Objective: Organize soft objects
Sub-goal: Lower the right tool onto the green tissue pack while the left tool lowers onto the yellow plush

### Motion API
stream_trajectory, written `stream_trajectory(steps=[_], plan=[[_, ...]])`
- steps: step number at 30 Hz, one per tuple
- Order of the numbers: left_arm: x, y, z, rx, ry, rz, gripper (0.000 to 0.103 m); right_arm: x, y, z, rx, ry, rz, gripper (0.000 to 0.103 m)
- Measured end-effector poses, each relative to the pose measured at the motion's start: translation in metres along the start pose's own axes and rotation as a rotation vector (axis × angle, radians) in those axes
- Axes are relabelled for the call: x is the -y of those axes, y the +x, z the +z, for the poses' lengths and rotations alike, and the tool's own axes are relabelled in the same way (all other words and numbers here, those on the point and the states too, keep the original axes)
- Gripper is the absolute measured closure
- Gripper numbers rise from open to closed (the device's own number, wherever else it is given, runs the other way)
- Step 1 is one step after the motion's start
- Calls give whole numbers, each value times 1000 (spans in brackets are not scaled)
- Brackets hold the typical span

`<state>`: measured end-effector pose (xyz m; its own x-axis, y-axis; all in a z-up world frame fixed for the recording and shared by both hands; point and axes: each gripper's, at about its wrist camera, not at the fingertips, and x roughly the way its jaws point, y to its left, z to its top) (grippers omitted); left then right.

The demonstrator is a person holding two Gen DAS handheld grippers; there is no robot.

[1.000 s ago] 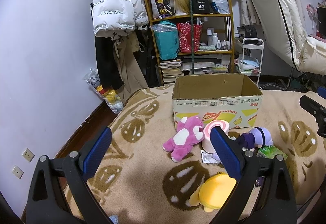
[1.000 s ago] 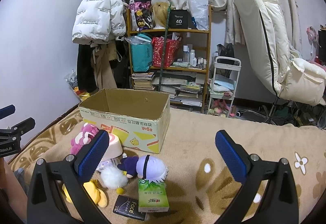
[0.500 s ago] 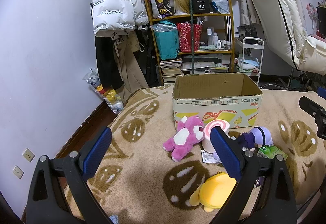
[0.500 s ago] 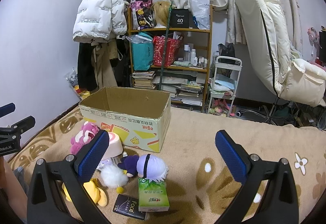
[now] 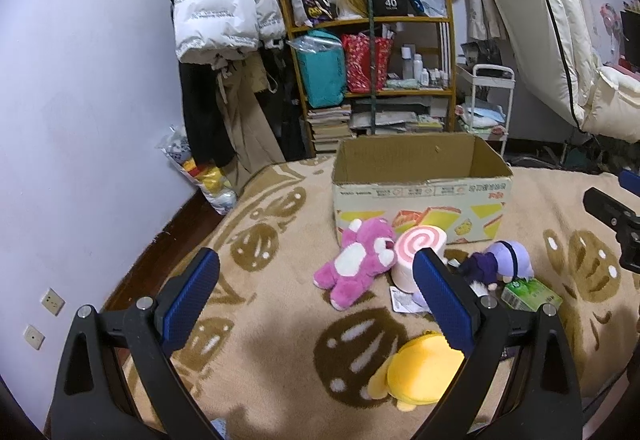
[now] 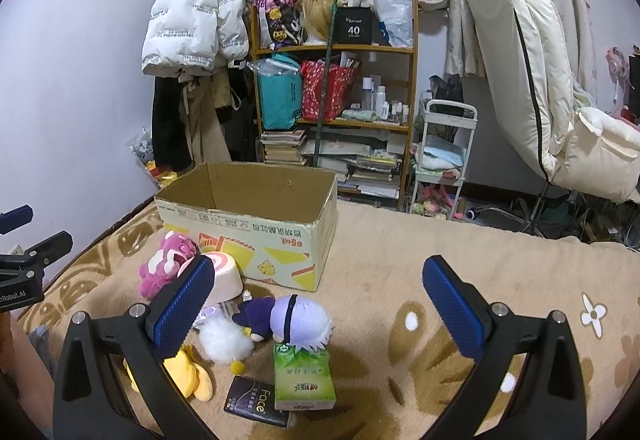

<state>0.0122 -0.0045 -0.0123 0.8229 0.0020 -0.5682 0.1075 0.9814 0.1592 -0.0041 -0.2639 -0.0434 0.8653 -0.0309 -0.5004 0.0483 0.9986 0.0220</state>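
Observation:
An open cardboard box point(image 5: 420, 192) point(image 6: 256, 224) stands on a beige patterned blanket. In front of it lie a pink plush bear point(image 5: 356, 264) point(image 6: 164, 264), a pink swirl roll plush point(image 5: 416, 248) point(image 6: 224, 272), a purple-haired doll point(image 5: 500, 264) point(image 6: 288, 316), a yellow plush point(image 5: 416, 372) point(image 6: 188, 376) and a white fluffy plush point(image 6: 224, 340). My left gripper point(image 5: 316, 296) is open and empty, above the blanket left of the toys. My right gripper point(image 6: 320, 304) is open and empty, above the doll and to its right.
A green tissue pack point(image 6: 302, 376) point(image 5: 528, 292) and a black "Face" packet point(image 6: 256, 400) lie by the doll. A cluttered shelf point(image 5: 372, 80), hanging coats point(image 5: 224, 32), a white cart point(image 6: 444, 156) and a cream chair point(image 6: 552, 100) stand behind the bed.
Both views have barely shifted. The toys and box have not moved, and both grippers stay open.

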Motion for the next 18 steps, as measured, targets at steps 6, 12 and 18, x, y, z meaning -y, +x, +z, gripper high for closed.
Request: stream_trajectory(steps=[6,12,18], plan=[[6,13,-2,-78,-12,-74,7,-2,6,7,-48,15,35,0],[13,32,-7,-167,-46,-126,7,6,20,6,-134,78,96,0],[27,54,-14,-264,-17,-124,7,5,41,-1,-228,88,113,0]])
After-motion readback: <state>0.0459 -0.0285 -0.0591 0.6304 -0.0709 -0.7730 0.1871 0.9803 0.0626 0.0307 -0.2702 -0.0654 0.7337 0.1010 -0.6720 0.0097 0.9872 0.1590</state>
